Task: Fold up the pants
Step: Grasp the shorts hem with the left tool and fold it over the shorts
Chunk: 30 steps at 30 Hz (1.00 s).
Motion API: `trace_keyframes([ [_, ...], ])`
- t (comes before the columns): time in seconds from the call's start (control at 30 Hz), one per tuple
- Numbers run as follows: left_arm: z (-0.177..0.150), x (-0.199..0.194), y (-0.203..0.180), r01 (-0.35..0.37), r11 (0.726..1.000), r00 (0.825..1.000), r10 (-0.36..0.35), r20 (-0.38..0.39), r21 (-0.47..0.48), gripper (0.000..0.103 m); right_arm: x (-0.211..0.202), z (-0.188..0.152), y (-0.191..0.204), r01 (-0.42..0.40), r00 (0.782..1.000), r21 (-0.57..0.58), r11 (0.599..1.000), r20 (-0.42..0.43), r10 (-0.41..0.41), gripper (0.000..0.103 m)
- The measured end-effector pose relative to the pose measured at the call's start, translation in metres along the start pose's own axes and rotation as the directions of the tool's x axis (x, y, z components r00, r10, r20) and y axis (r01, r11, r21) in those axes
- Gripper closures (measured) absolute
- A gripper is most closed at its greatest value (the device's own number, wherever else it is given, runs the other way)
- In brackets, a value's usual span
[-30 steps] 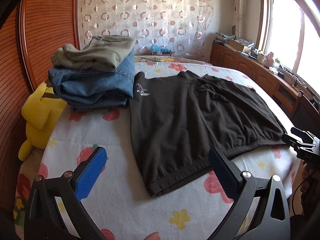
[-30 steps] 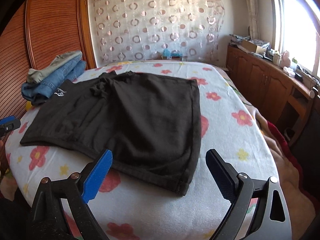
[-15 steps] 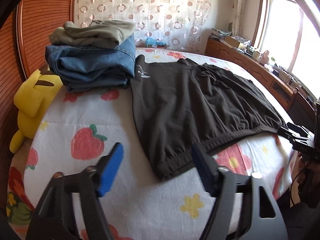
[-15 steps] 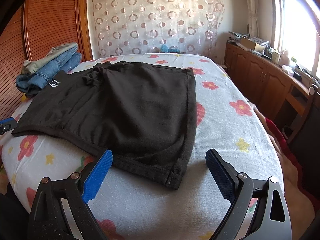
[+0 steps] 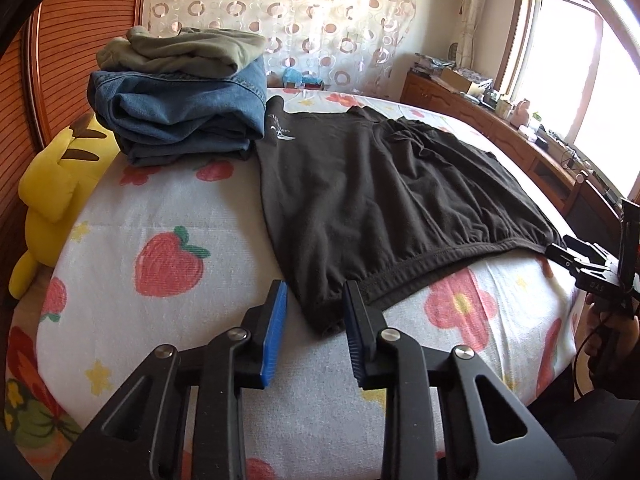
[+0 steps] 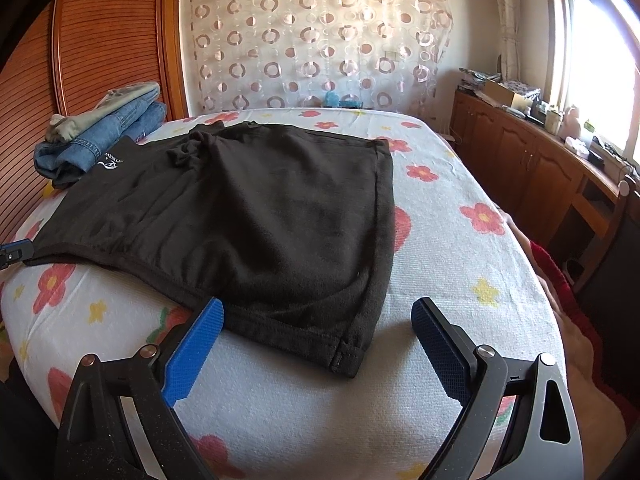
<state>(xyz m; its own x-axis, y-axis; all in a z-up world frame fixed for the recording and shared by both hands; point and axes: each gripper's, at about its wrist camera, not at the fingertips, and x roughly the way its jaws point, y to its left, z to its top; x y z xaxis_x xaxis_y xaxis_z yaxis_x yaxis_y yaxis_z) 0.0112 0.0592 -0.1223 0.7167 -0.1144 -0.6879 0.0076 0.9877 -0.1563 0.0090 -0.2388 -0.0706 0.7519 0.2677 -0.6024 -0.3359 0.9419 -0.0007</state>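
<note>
the dark pants lie spread flat on the bed, over a white cover printed with flowers and strawberries. the left gripper sits low at the near left corner of the pants, and its blue pads are closing with that hem corner between them; the left pad looks clear of the cloth, while the right pad is at the hem's edge, though whether it presses the fabric yet is hard to tell from this angle. the right gripper stands wide open at the other near corner of the pants, its left pad at the hem's edge, its right pad well clear over bare cover, holding nothing. behind the pants on the left, touching their far edge, is a stack of folded jeans with an olive garment on top. a yellow plush toy is wedged between the bed and the wooden wall panel.
</note>
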Motion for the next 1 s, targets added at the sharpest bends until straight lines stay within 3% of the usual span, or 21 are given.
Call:
trace_keyframes([
  [0.2, 0.002, 0.001, -0.004, -0.011, 1.0, 1.0, 0.012, -0.011, 0.024, 0.073, 0.004, 0.005, 0.0, -0.002, 1.0, -0.004, 1.0, -0.008, 0.002, 0.008],
  [0.3, 0.006, 0.0, -0.005, 0.039, 0.999, 0.999, -0.039, -0.024, 0.015, 0.095, 0.005, 0.007, -0.001, -0.006, 1.0, -0.007, 1.0, -0.01, 0.006, 0.008],
  [0.6, 0.044, -0.024, -0.031, 0.118, 0.99, 0.99, -0.123, 0.065, 0.079, 0.098, 0.006, 0.013, -0.009, -0.019, 0.999, 0.003, 1.0, -0.03, 0.019, 0.008],
  [1.0, 0.089, -0.011, -0.085, 0.206, 0.958, 0.971, -0.225, 0.076, 0.2, 0.099, -0.004, 0.022, -0.015, -0.021, 1.0, -0.004, 1.0, 0.013, 0.021, 0.01],
])
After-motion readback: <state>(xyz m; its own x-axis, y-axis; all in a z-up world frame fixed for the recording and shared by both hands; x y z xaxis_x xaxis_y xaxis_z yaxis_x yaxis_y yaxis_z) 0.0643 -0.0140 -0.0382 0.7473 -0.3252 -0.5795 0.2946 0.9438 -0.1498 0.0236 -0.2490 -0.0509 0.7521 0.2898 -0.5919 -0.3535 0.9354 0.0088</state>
